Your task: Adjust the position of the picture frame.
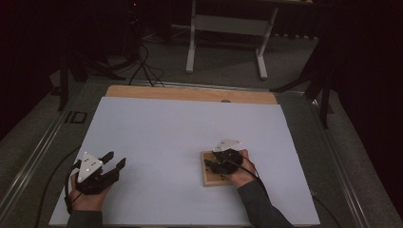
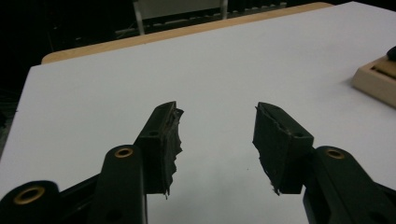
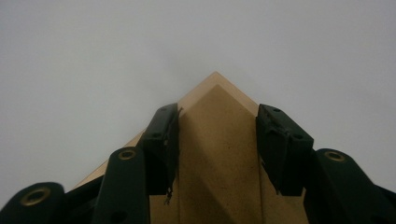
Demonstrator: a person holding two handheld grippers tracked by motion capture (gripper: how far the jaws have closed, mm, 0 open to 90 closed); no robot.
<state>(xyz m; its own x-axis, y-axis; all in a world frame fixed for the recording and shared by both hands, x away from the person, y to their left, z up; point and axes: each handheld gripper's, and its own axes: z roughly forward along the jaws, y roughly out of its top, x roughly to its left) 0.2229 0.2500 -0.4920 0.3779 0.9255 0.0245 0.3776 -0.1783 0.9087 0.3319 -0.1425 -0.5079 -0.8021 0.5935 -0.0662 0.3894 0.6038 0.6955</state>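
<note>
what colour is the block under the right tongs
Light tan, bare wood: the small square wooden block shows best in the right gripper view, between the right tongs.

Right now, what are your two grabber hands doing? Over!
Left gripper open, nothing between its jaws, over the white sheet. Right gripper straddling a corner of the wooden block. Nothing in the way.

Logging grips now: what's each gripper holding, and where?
Right gripper straddles the wooden block at its corner; contact unclear. Left gripper is open, holding nothing.
</note>
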